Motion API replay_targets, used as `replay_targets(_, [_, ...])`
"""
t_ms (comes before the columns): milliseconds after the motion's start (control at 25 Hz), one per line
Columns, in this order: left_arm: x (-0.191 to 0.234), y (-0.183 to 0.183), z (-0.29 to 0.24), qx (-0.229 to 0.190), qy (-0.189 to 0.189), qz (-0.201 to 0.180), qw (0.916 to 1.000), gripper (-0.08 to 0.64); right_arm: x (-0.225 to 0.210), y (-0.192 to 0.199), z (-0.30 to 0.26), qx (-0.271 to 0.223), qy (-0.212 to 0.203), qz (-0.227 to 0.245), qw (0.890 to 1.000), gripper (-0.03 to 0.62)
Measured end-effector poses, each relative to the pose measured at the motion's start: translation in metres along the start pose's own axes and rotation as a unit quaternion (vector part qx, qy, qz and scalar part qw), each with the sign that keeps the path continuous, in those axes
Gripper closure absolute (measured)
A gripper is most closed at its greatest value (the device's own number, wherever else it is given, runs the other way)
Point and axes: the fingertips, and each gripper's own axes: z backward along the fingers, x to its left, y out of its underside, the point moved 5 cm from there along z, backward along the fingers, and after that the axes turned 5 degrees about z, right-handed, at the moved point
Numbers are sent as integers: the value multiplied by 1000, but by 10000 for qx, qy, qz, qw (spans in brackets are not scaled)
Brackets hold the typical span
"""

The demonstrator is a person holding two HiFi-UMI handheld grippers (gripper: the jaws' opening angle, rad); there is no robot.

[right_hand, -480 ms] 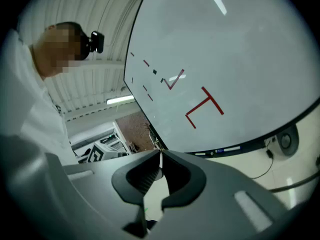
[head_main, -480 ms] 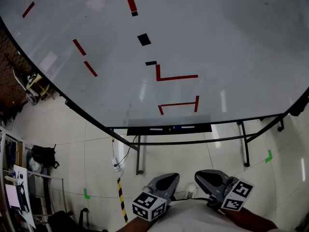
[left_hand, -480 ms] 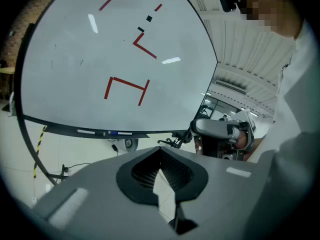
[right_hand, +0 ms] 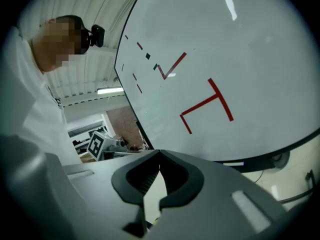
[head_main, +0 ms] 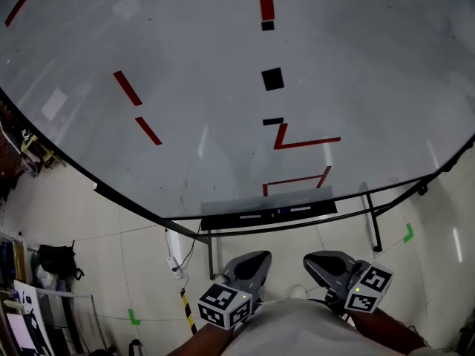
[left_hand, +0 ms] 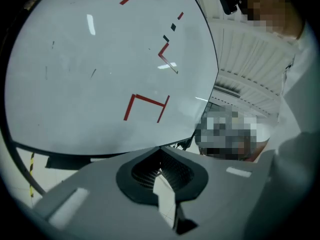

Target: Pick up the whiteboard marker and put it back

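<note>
The whiteboard (head_main: 223,87) carries red tape lines and small black squares. Along its lower edge runs a dark tray (head_main: 223,222). In the tray lie thin markers, a pale one (head_main: 251,216) and one with a blue part (head_main: 282,213). Both grippers are held low, close to my body and well short of the tray. My left gripper (head_main: 254,259) is shut with nothing in it, and so is my right gripper (head_main: 320,261). In the left gripper view the jaws (left_hand: 160,151) meet below the board's edge. The right gripper view shows the same (right_hand: 160,154).
The board's metal stand legs (head_main: 375,228) rest on the tiled floor. A yellow-black striped bar (head_main: 185,308) and a white power strip (head_main: 177,262) lie under the board's left part. Green tape marks (head_main: 407,233) dot the floor. A black bag (head_main: 56,260) and clutter stand at the left.
The head view has swung left, so the board's marks and tray now sit further right and lower in the picture. Both grippers stay shut near my body.
</note>
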Motion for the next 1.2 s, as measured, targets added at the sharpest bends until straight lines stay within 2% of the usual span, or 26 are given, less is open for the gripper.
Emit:
replay_targets(240, [40,-14,1,453,455,-748,9951,543,-8,-5,-39,187,891,797,9927,589])
replay_targets(440, [56,-14,1,705,687,-839,9916,543,-17,-10,-53,295,1221,821,9887,589])
replay_targets(600, [62,-17,-4,751,612,-814,9920,543,-30,-12,-59,558,1239,1105,9845,583])
replay_targets(760, [68,-19,-12,707,348,-887,9929,543,-47,-6,-65,959,1096,1410,9792,573])
replay_targets(880, [66,-16,-21,751,278,-1084,9909,543,-61,0,-67,1350,1029,1869,9676,571])
replay_targets(1040, [60,-9,-31,907,236,-1608,9825,543,-77,9,-71,1769,883,2399,9505,571])
replay_targets(1200, [57,-6,-36,1011,83,-1910,9763,543,-88,14,-74,2092,796,2877,9312,572])
